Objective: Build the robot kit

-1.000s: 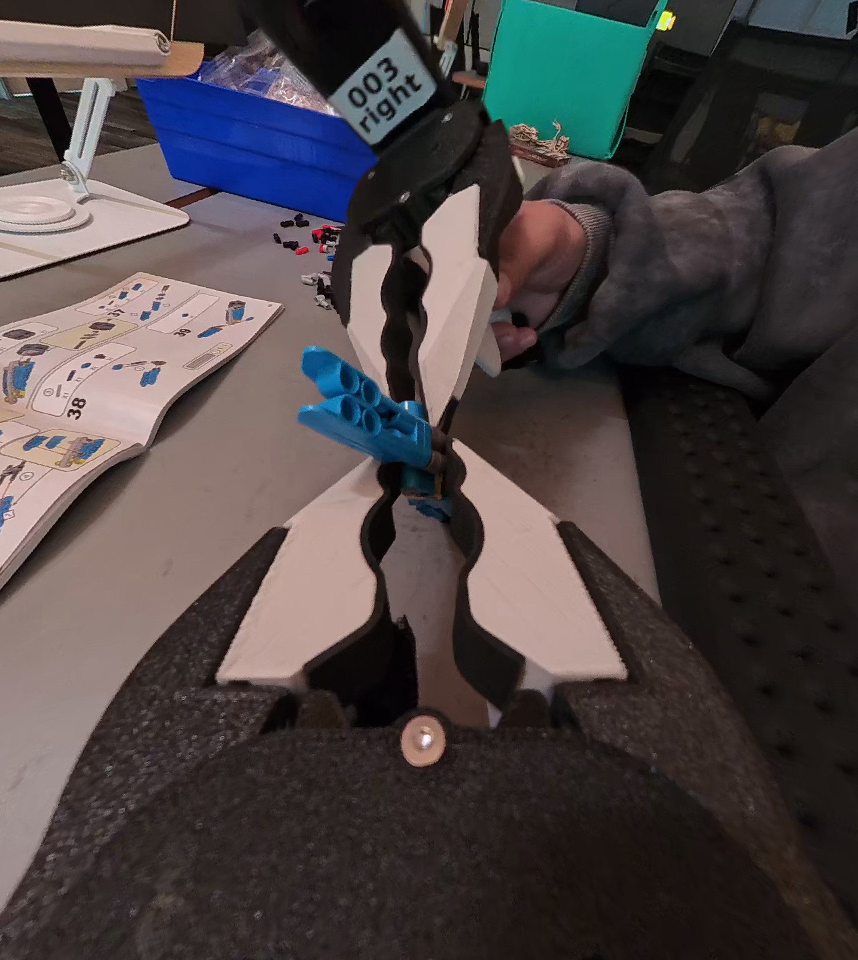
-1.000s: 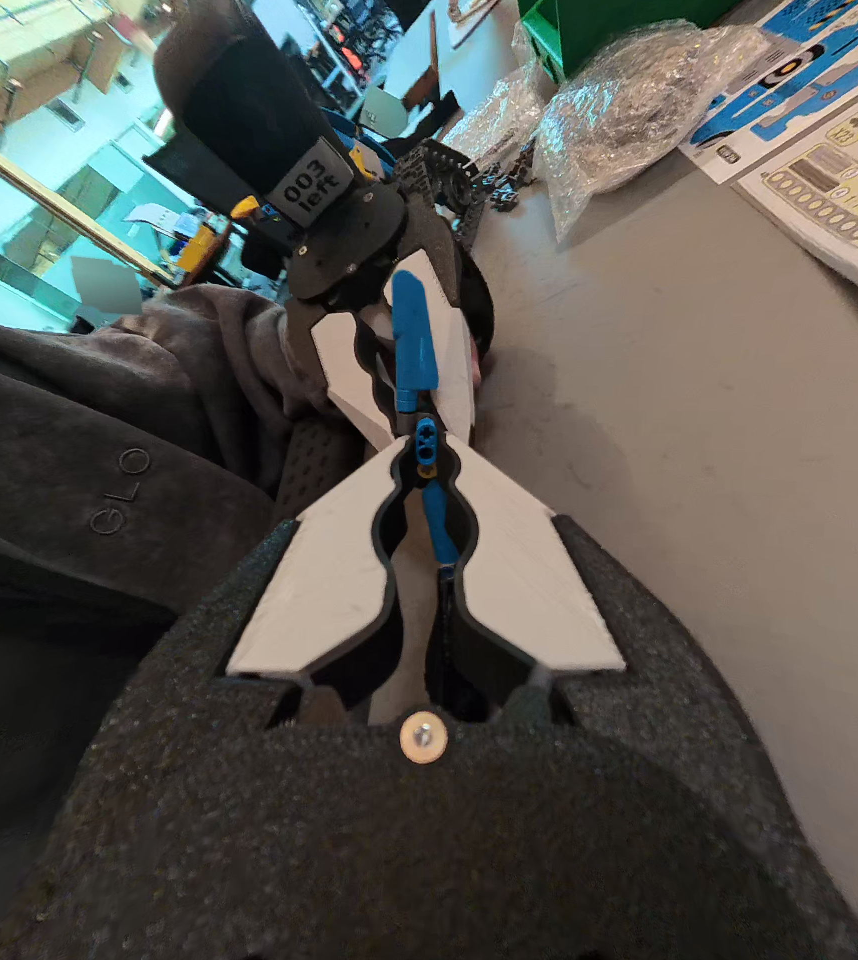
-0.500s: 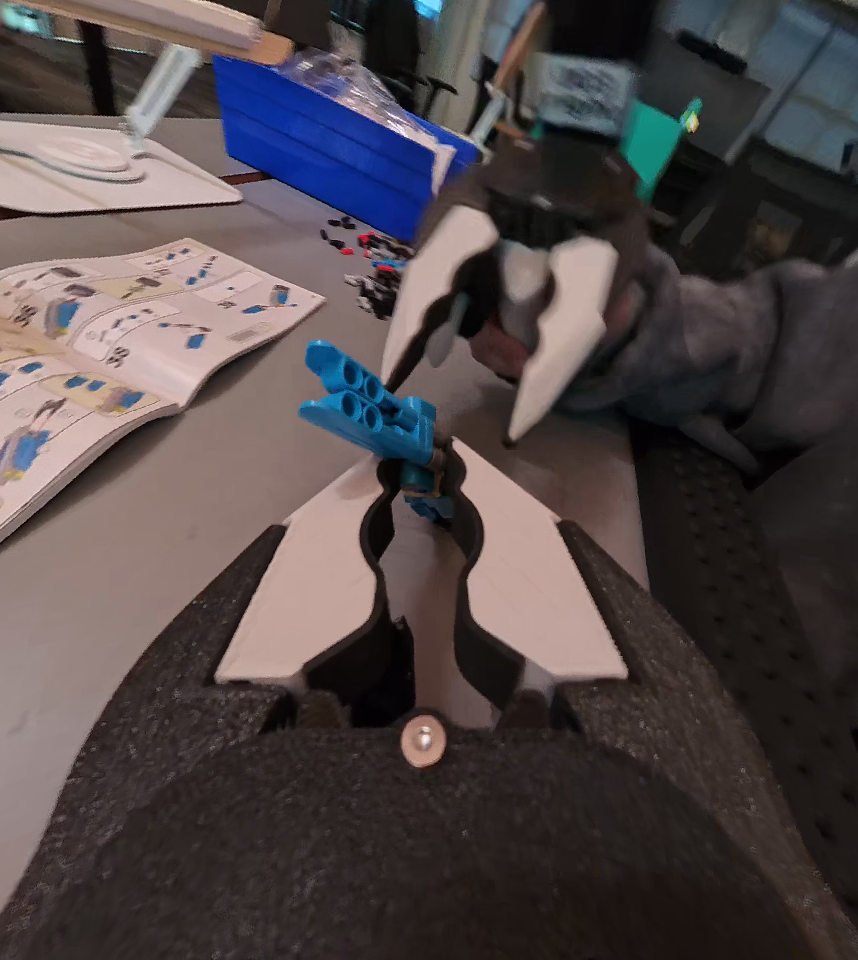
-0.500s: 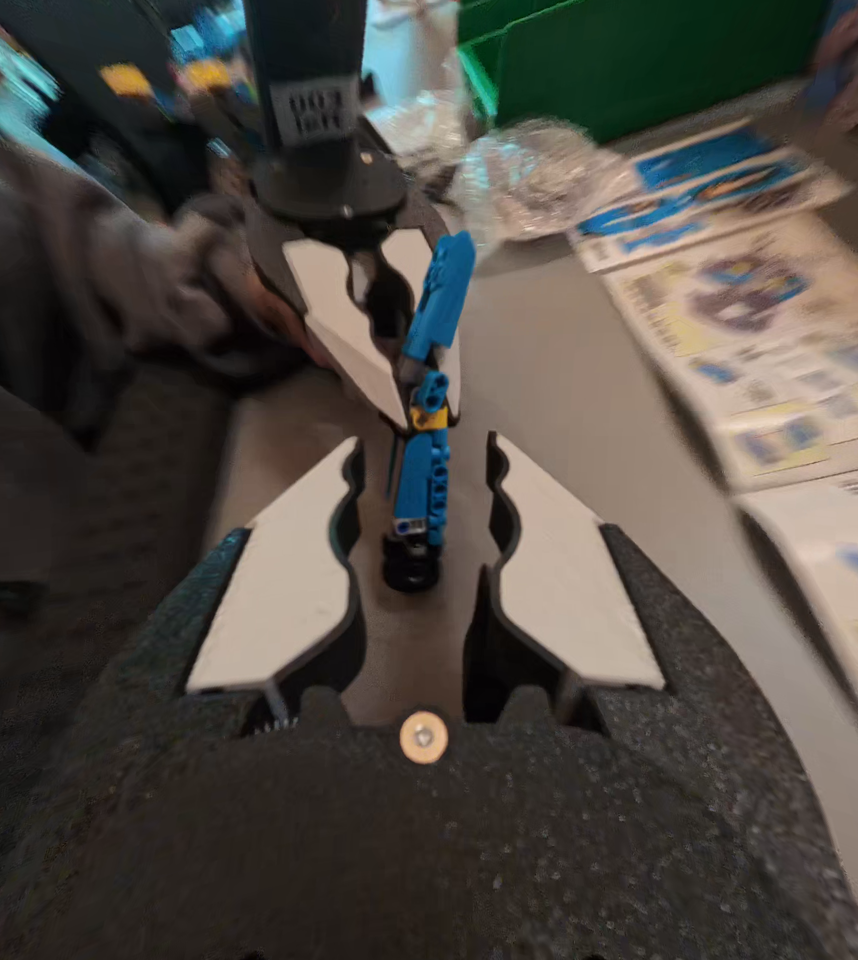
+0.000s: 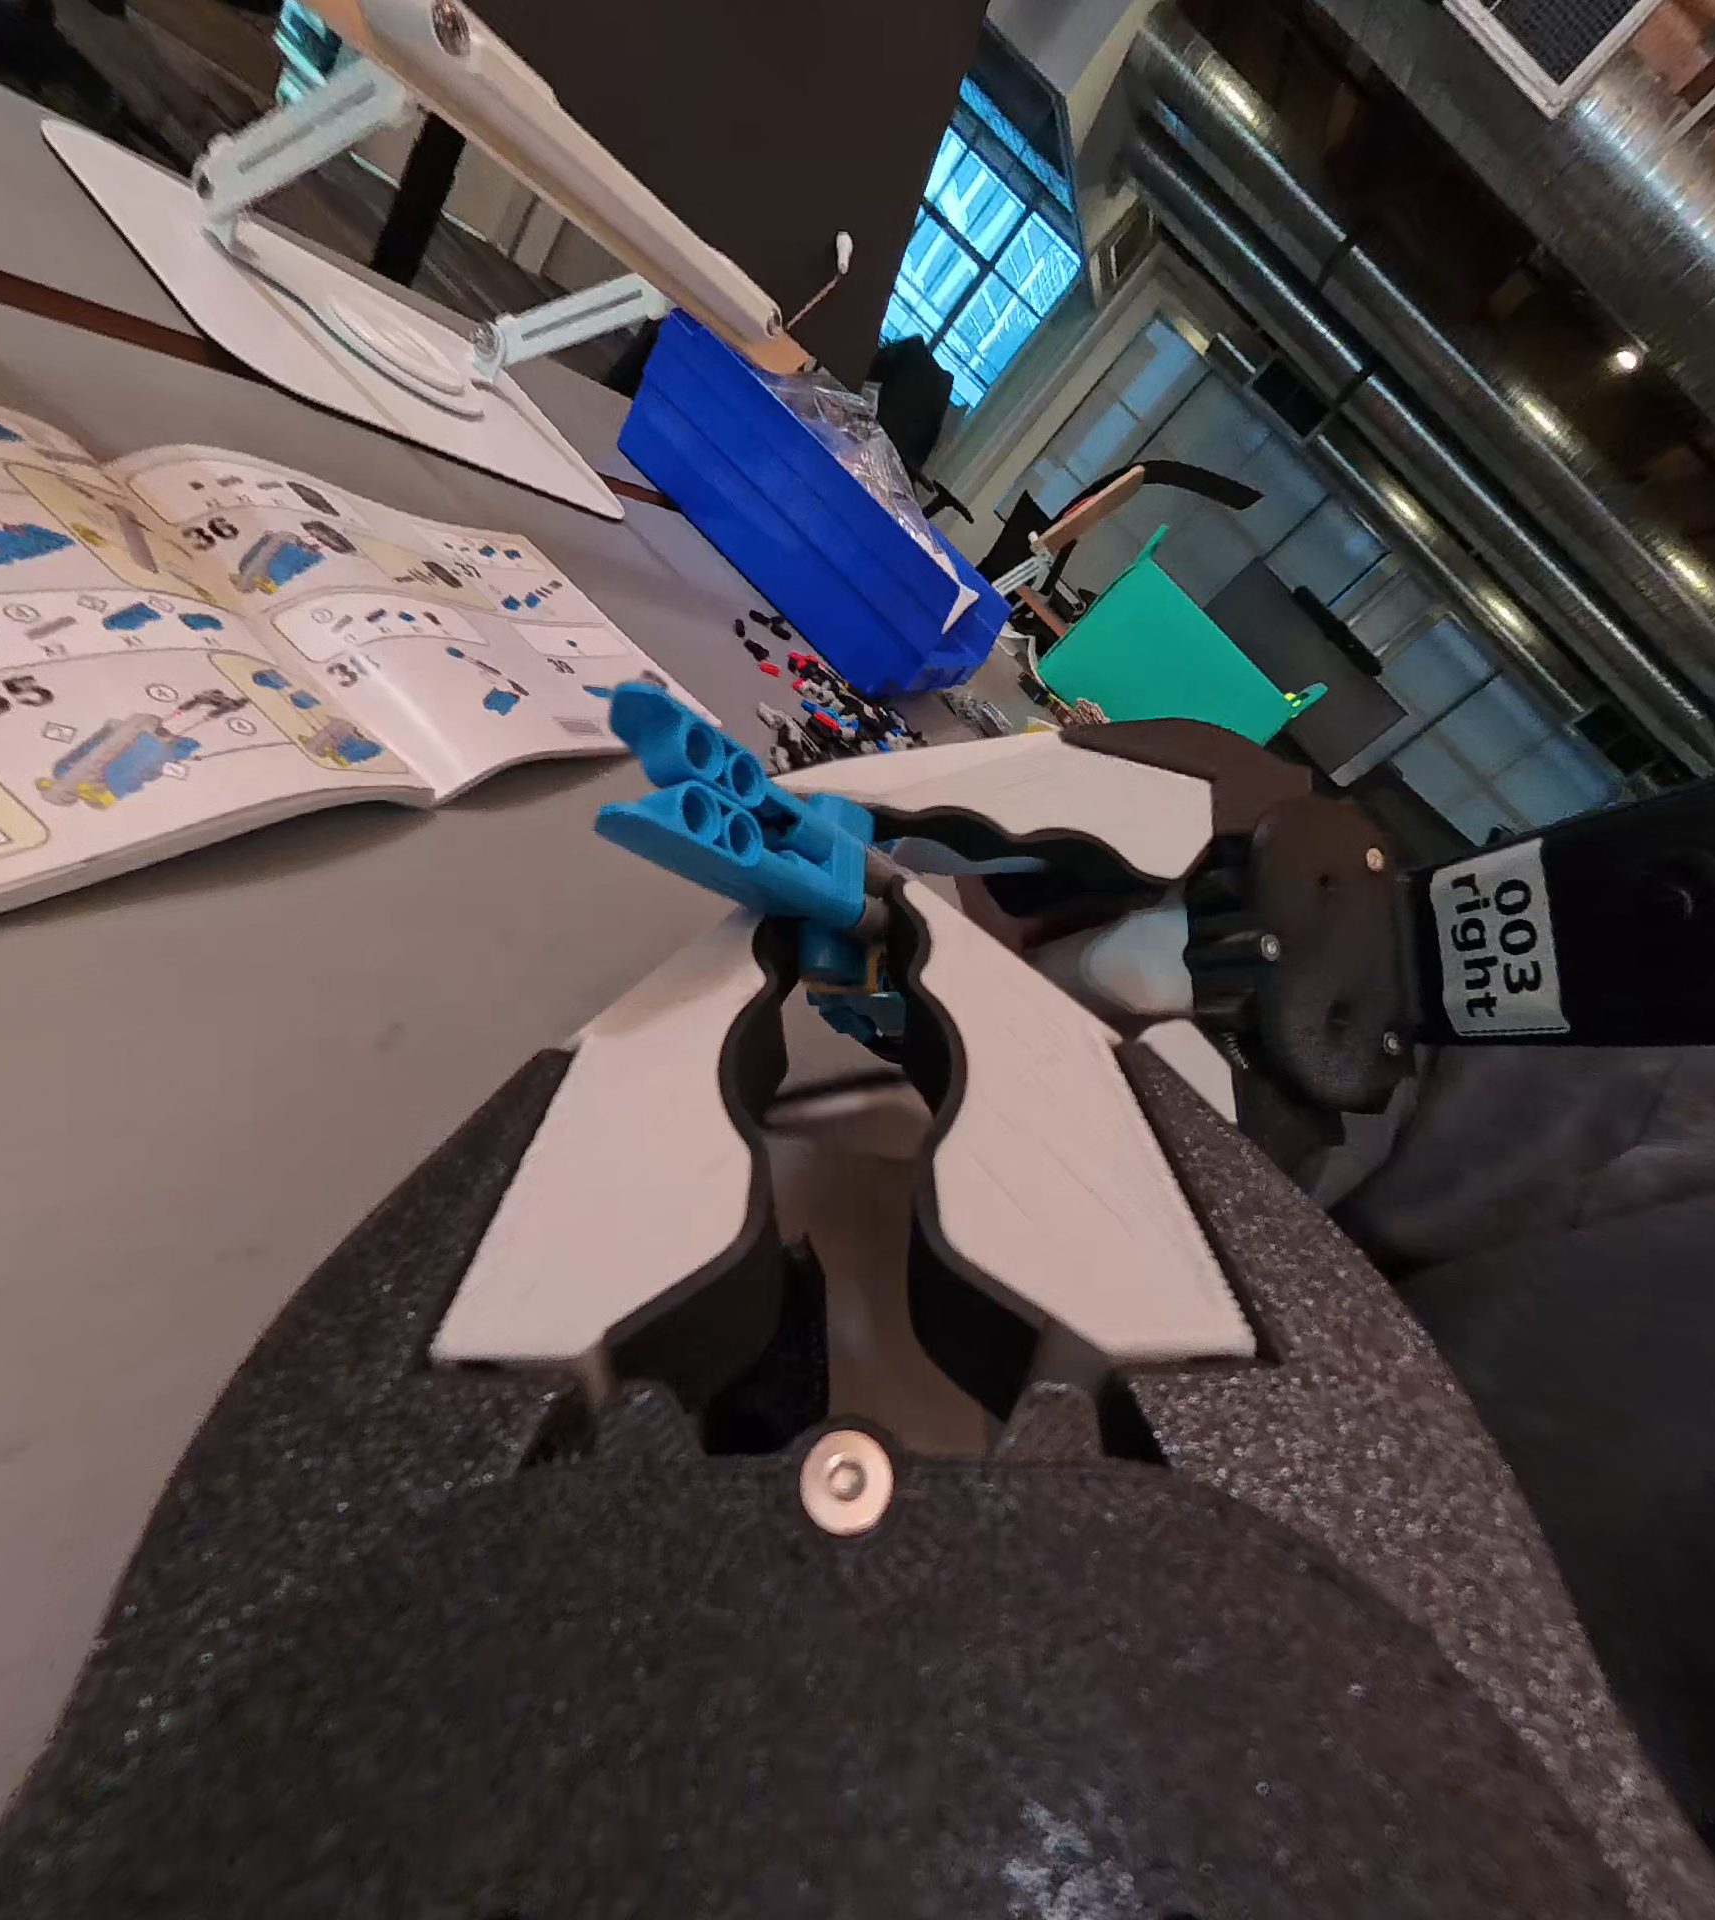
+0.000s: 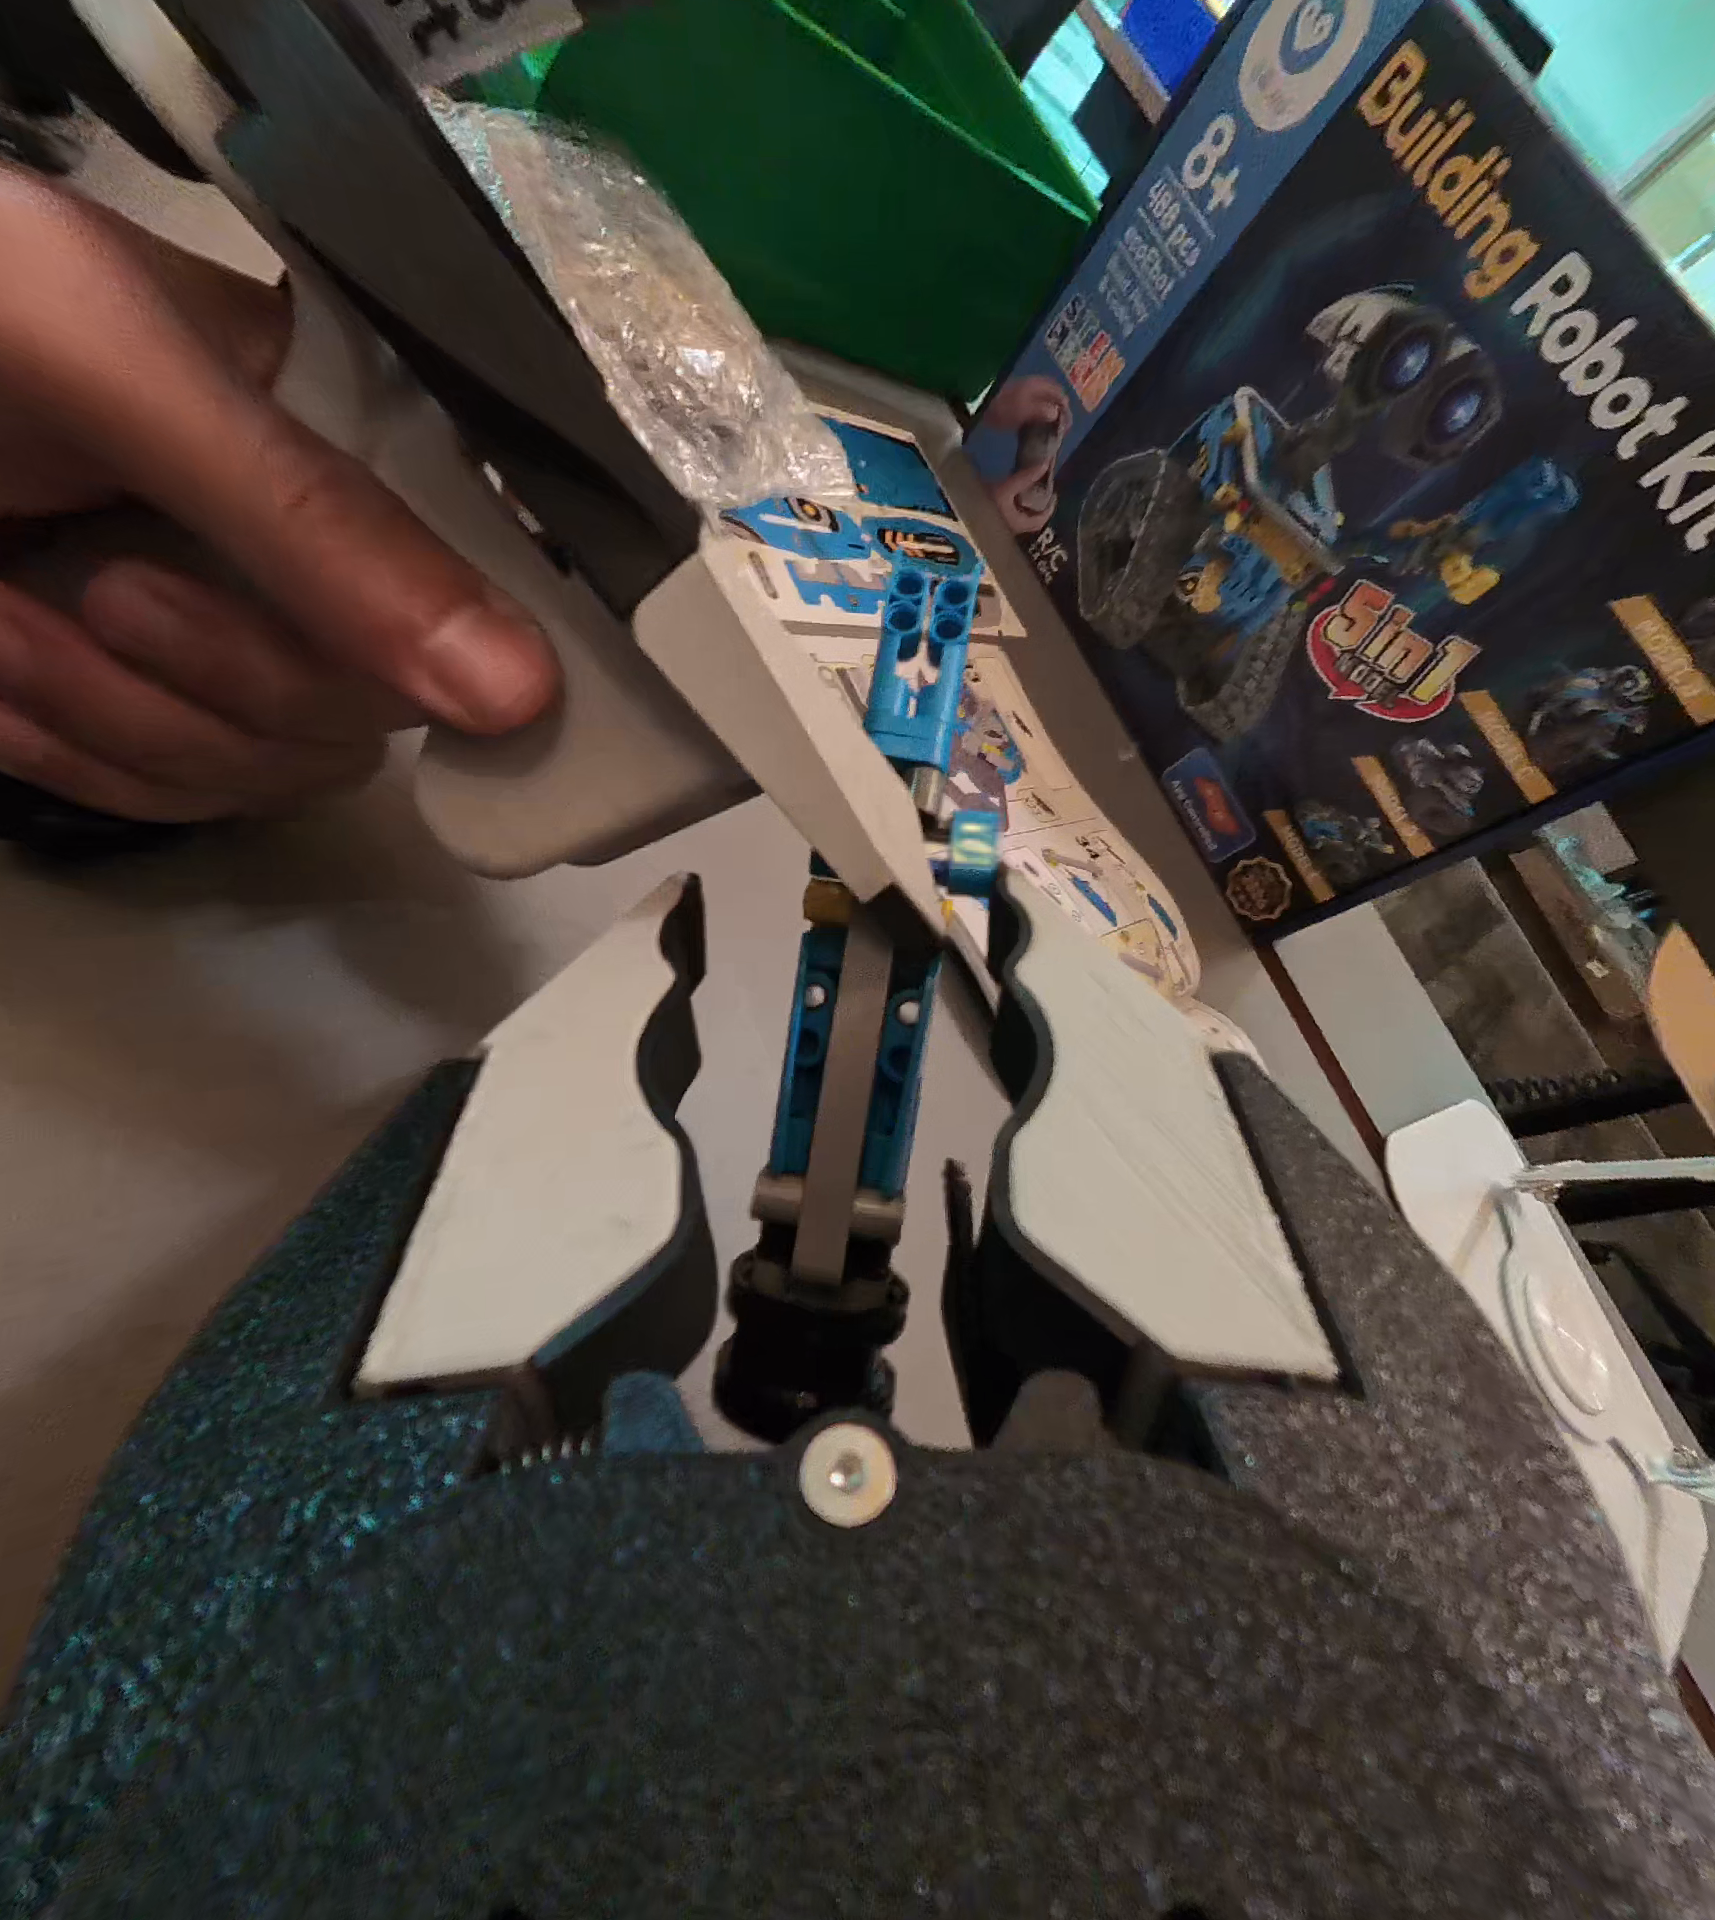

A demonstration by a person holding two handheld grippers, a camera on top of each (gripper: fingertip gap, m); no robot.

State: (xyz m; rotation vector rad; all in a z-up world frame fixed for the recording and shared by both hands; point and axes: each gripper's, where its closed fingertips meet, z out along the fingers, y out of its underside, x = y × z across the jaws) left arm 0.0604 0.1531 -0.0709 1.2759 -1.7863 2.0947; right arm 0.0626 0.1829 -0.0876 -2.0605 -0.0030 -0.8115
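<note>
Left gripper [image 5: 837, 914] clamped on blue brick assembly [image 5: 728, 821]. Right gripper [image 6: 848, 914] spread around it; only right view shows kit box [image 6: 1435, 436].

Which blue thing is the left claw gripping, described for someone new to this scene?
Start at the grey table with the open instruction booklet. Just right of the booklet's near corner, the left claw is shut on a blue brick assembly. Unlike the loose small pieces beside the blue bin, it is held off the table and shows four round holes at its end.
</note>
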